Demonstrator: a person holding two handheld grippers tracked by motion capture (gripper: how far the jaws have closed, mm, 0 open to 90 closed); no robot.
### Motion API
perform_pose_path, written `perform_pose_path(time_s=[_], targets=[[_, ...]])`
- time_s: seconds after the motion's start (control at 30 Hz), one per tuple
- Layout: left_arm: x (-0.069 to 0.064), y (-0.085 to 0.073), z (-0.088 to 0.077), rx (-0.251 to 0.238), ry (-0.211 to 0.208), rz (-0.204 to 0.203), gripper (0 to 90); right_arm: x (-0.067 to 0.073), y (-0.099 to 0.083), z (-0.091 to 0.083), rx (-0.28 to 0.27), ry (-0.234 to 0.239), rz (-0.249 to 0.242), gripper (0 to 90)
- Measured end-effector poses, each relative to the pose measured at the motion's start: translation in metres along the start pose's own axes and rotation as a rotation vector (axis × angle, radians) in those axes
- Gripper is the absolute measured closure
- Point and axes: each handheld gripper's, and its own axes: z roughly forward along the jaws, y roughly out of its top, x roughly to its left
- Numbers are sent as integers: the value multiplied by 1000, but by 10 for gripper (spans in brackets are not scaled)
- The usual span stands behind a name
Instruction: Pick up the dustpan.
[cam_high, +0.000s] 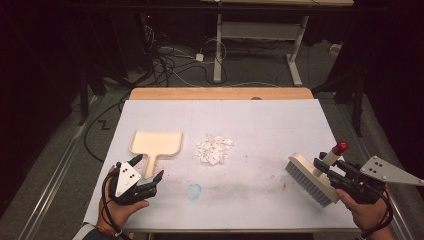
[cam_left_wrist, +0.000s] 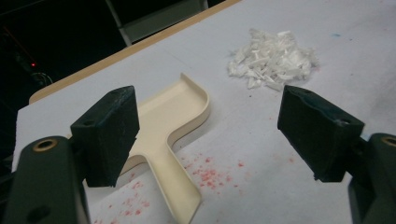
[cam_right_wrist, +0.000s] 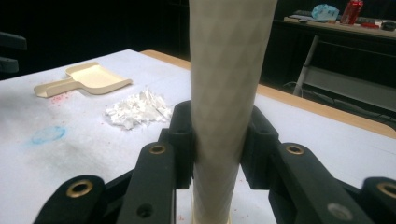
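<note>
Gripping brush (cam_high: 311, 179) handle: right claw (cam_high: 325, 167) | labels: seemingly none

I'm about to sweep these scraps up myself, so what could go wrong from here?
1. The left gripper is open around the dustpan handle, not gripping; the pan may slide when pushed.
2. The scraps are light and loose; the brush in the right gripper could scatter them.

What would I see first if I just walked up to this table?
Probably the pile of white scraps in the middle of the white table. Left of it lies a cream dustpan, with the open left gripper at its handle. At the right edge, the right gripper clamps a brush by its handle.
</note>
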Motion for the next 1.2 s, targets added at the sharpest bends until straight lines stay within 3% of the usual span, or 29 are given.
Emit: perform_pose_path(time_s=[0.13,0.57,0.67,0.7,0.73,0.77,0.8,0.9,0.97,1.0,1.03,1.2], targets=[[-2,-4,4,48,4,4,174,0,0,-1,3,-1,-7,704],[0,-6,3,82,-4,-19,192,0,2,2,13,6,-18,705],[2,-5,2,85,7,-29,199,1,2,2,13,11,-18,705],[6,-4,4,137,45,-37,202,0,2,1,12,11,-18,704],[6,-4,4,137,45,-37,202,0,3,1,11,10,-16,705],[15,-3,4,189,58,-110,202,-1,3,1,10,8,-14,704],[15,-3,4,189,58,-110,202,-2,3,1,10,6,-14,704],[32,-6,6,270,63,-272,208,-2,2,3,18,2,-8,704],[42,-7,18,331,54,-354,213,-2,2,6,30,6,-8,704],[42,-7,18,331,54,-354,214,-1,1,6,32,12,-5,704],[42,-7,31,383,47,-383,215,-1,2,8,33,17,-5,704],[49,-9,64,444,44,-427,241,0,1,12,47,27,-13,704]])
